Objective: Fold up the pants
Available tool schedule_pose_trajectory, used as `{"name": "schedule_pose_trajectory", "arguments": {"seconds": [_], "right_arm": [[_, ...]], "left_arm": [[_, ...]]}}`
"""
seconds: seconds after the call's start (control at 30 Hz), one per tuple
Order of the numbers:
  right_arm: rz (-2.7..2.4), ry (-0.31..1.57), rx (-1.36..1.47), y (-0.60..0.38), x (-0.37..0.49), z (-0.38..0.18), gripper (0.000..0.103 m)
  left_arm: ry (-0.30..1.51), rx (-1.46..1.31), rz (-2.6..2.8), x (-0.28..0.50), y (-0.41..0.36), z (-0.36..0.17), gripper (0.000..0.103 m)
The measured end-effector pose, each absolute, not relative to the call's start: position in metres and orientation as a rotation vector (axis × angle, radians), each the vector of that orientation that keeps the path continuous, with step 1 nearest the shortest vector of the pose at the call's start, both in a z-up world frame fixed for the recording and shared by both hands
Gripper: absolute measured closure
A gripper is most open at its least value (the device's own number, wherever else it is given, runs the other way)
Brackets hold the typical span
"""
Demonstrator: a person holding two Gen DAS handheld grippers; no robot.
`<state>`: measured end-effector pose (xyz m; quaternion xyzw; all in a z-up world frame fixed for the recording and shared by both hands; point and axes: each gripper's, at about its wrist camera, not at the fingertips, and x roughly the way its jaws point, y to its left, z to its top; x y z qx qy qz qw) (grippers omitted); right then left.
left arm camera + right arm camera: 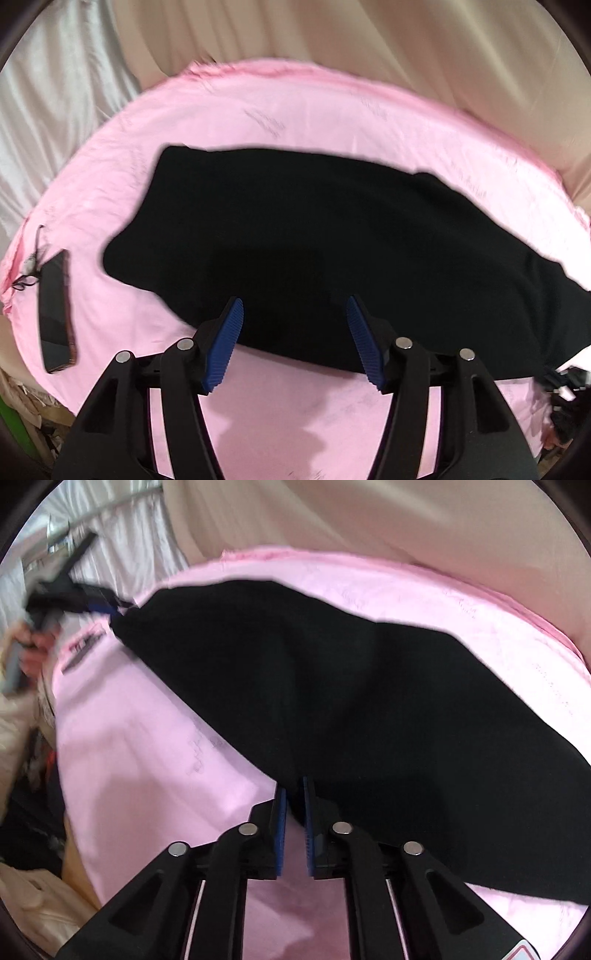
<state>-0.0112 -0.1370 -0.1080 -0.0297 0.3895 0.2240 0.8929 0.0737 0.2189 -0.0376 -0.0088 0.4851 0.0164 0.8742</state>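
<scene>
Black pants (332, 240) lie flat across a pink sheet (295, 417), running from left to right. My left gripper (294, 301) stands open just above their near edge, with nothing between its blue pads (225, 350). In the right wrist view the pants (351, 701) stretch from upper left to lower right. My right gripper (294, 794) is nearly closed, and the pants' near edge fills the gap between its fingertips. The left gripper (103, 605) appears blurred at the pants' far left end, with a hand (37, 646) behind it.
A dark phone (55, 314) lies on the sheet's left edge, beside a thin black cord (29, 266). Beige drapery (369, 37) and white satin cloth (55, 92) hang behind the pink surface. Cluttered bags (33, 886) sit below the left edge.
</scene>
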Motion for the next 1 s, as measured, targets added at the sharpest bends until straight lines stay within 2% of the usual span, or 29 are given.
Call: {"name": "schedule_pose_trajectory", "arguments": {"seconds": [0.1, 0.2, 0.27, 0.4, 0.53, 0.7, 0.93, 1.0], "right_arm": [[0.474, 0.708, -0.061, -0.131, -0.017, -0.072, 0.080], [0.491, 0.654, -0.086, -0.114, -0.010, -0.048, 0.080], [0.502, 0.640, -0.111, -0.101, -0.008, -0.047, 0.078], [0.455, 0.652, -0.148, -0.095, -0.020, -0.064, 0.067], [0.320, 0.709, -0.082, -0.129, -0.034, -0.083, 0.067], [0.097, 0.733, -0.026, -0.206, -0.058, -0.090, 0.067], [-0.146, 0.828, 0.223, -0.314, -0.079, -0.123, 0.065], [-0.130, 0.792, 0.292, -0.323, -0.085, -0.127, 0.065]], "left_arm": [[1.077, 0.075, 0.102, 0.081, 0.209, -0.073, 0.047], [1.056, 0.068, 0.095, 0.072, 0.218, -0.087, 0.047], [1.050, 0.082, 0.111, 0.062, 0.221, -0.087, 0.047], [1.021, 0.000, 0.114, 0.056, 0.235, -0.077, 0.050], [0.913, -0.043, 0.081, 0.060, 0.222, -0.043, 0.051], [0.818, 0.027, 0.017, 0.079, 0.162, -0.007, 0.050], [0.839, 0.111, -0.023, 0.064, 0.093, -0.036, 0.049], [0.845, 0.131, -0.019, 0.055, 0.086, -0.045, 0.049]]}}
